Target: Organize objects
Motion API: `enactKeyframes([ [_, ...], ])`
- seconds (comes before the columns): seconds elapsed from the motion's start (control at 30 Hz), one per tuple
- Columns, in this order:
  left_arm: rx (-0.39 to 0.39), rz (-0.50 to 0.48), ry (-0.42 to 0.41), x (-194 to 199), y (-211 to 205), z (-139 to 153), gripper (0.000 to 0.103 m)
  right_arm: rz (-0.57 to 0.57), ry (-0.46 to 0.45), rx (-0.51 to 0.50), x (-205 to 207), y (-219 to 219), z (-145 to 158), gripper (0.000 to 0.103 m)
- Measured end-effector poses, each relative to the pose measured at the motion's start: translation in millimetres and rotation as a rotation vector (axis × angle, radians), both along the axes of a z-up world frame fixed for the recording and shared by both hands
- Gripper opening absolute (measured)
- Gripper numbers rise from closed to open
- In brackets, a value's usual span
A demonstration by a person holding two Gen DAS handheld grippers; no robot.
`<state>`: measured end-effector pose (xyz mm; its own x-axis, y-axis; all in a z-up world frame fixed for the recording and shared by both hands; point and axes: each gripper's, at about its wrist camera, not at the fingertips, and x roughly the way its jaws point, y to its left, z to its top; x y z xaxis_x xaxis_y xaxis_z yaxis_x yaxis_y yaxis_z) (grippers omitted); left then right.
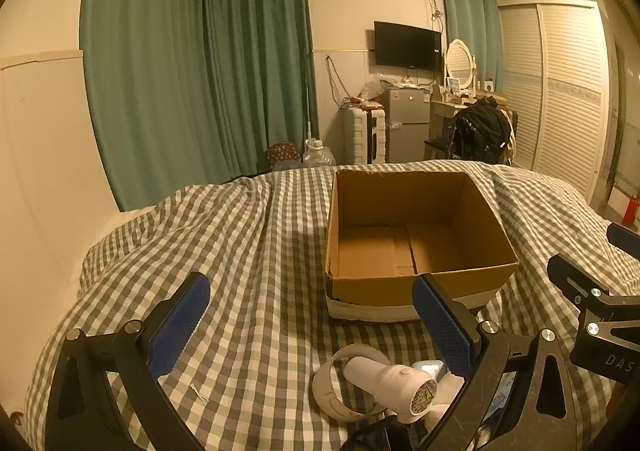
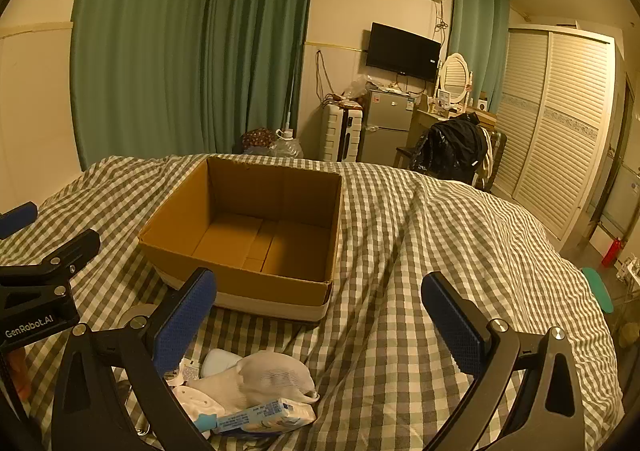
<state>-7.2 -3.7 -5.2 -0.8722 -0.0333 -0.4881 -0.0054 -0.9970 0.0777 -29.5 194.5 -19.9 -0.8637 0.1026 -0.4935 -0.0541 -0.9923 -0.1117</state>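
Both grippers, left gripper (image 1: pixel 310 327) and right gripper (image 2: pixel 318 325), hover with fingers wide, holding nothing; the empty cardboard box (image 2: pixel 256 283) at 12 o'clock presumably awaits the pile of small items (image 2: pixel 256 391) on the bed (image 2: pixel 440 251).

Ahead of both wide-spread claws, a plain brown cardboard box (image 2: pixel 256 235) with a white band along its base sits on a grey-and-white checked bedspread (image 2: pixel 420 291). The left gripper (image 1: pixel 312 315) and right gripper (image 2: pixel 320 311) are black with blue textured finger pads (image 2: pixel 184 319). Just below the right claw lie white socks (image 2: pixel 272 375) beside a white-and-blue tissue pack (image 2: pixel 268 417), and far beyond hang green curtains (image 2: pixel 192 39).
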Motion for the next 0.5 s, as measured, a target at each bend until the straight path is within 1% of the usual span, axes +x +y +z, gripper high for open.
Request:
enactKeyframes([
  [0.2, -0.014, -0.007, 0.013, 2.7, 3.6, 0.8, 0.103, 0.001, -0.002, 0.003, -1.1, -1.1, -0.9, 0.103],
  [0.5, -0.007, 0.003, 0.011, 2.9, 0.5, 0.7, 0.103, 0.012, -0.007, 0.000, -2.6, -3.0, -3.3, 0.103],
])
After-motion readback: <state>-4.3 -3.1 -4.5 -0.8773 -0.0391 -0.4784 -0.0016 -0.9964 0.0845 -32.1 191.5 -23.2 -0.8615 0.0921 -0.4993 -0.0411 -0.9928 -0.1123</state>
